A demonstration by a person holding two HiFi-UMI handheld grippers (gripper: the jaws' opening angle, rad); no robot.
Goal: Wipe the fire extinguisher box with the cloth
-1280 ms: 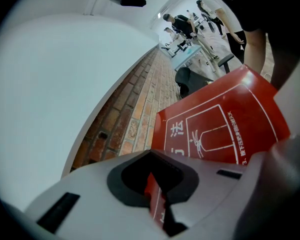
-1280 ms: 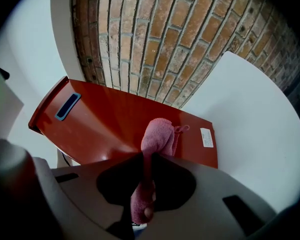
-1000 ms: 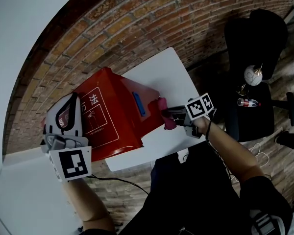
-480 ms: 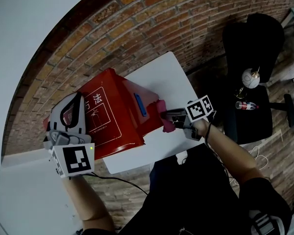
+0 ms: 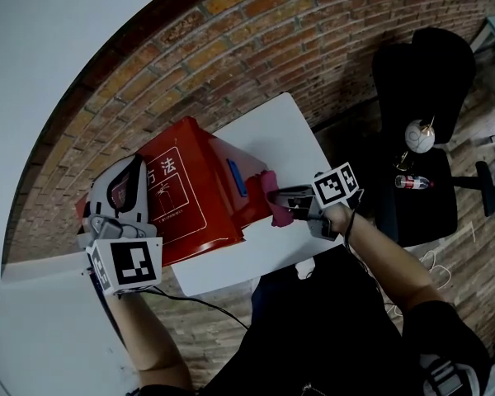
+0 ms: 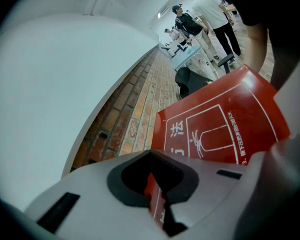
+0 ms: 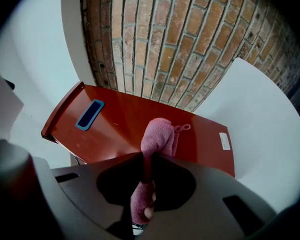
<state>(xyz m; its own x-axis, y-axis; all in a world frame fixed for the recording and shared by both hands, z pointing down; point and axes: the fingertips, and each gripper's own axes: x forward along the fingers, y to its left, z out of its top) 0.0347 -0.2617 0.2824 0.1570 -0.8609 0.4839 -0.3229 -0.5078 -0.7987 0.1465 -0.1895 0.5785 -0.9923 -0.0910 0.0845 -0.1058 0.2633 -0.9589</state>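
Observation:
The red fire extinguisher box (image 5: 194, 192) stands on a white table (image 5: 293, 130) against a brick wall. My left gripper (image 5: 132, 172) lies at the box's upper left and is shut, with a thin red edge of the box (image 6: 225, 129) caught between its jaws (image 6: 157, 204). On the box's right side, my right gripper (image 5: 284, 201) is shut on a pink cloth (image 5: 272, 198). In the right gripper view the cloth (image 7: 157, 136) bunches against the box's red side panel (image 7: 120, 124), right of a blue handle recess (image 7: 88, 114).
A black chair (image 5: 421, 97) at the right carries a bottle (image 5: 417, 181) and a round pale object (image 5: 419, 136). A dark cable (image 5: 206, 305) trails below the table's near edge. Several people (image 6: 205, 11) stand far off in the left gripper view.
My right gripper has risen a little with the pink cloth along the box's side. The left gripper has kept its place on the box.

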